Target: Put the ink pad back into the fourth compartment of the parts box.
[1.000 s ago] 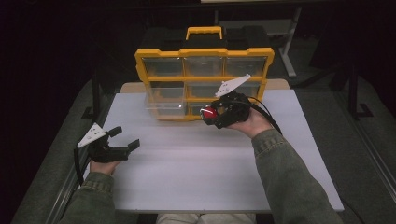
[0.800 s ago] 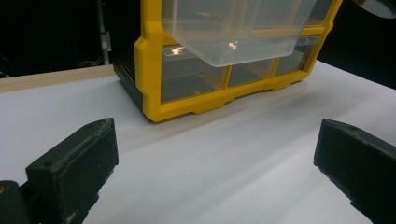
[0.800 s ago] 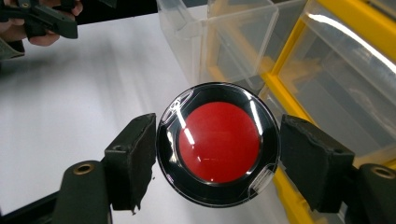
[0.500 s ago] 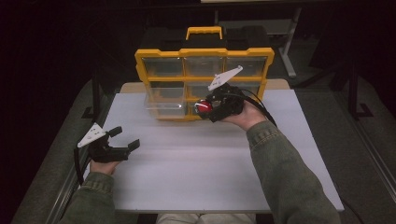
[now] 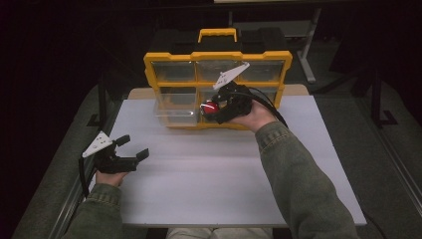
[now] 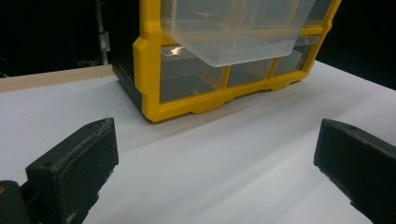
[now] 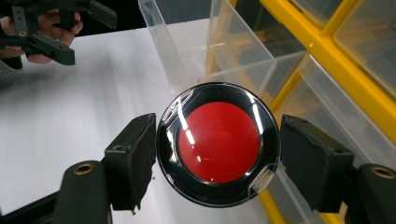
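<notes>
My right gripper point(image 5: 211, 108) is shut on a round black disc with a red centre point(image 7: 218, 142), also seen as the red disc point(image 5: 209, 107) in the high view. It hangs in front of the yellow drawer organiser point(image 5: 217, 56), right beside a clear drawer point(image 5: 175, 112) pulled out at the lower left of the organiser. In the right gripper view the open clear drawer point(image 7: 210, 46) lies just beyond the disc. My left gripper point(image 5: 134, 147) rests open on the white table at the near left, nothing between its jaws, facing the organiser point(image 6: 149, 70).
The white table top point(image 5: 224, 189) stretches toward me. The organiser has a yellow handle point(image 5: 217, 34) on top and several clear drawers. Dark floor and metal stands surround the table.
My right gripper has carried the red disc left and slightly forward, closer to the pulled-out clear drawer. The left gripper has stayed put.
</notes>
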Motion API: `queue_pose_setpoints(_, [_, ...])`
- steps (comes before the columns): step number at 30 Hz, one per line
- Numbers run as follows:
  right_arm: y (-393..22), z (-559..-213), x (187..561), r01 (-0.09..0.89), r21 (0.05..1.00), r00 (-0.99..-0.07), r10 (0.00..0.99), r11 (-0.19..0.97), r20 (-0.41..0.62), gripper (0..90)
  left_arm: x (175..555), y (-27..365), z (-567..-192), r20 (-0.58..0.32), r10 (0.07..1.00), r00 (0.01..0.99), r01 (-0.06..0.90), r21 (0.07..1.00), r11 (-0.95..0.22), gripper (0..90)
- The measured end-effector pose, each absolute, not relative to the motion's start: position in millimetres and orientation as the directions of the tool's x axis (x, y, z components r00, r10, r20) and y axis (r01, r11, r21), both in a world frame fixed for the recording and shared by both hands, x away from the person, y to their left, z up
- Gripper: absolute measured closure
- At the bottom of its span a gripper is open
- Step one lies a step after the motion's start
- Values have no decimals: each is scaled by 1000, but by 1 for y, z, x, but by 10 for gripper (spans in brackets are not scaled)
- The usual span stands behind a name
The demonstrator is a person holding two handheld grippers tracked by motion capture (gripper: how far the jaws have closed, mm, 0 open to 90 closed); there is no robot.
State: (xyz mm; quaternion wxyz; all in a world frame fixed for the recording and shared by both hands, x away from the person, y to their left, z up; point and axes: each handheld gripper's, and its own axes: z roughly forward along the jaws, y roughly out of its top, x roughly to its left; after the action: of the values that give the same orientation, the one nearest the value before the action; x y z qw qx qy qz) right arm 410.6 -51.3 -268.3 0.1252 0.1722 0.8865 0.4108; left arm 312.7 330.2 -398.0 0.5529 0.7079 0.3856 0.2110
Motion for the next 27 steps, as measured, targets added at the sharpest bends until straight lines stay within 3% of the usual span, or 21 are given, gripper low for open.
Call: queue_pose_setpoints(27, [-19,-247,433,176,760,-911,397,626,-115,284,313,331,-398,-135,777,615,316,945,-86,0])
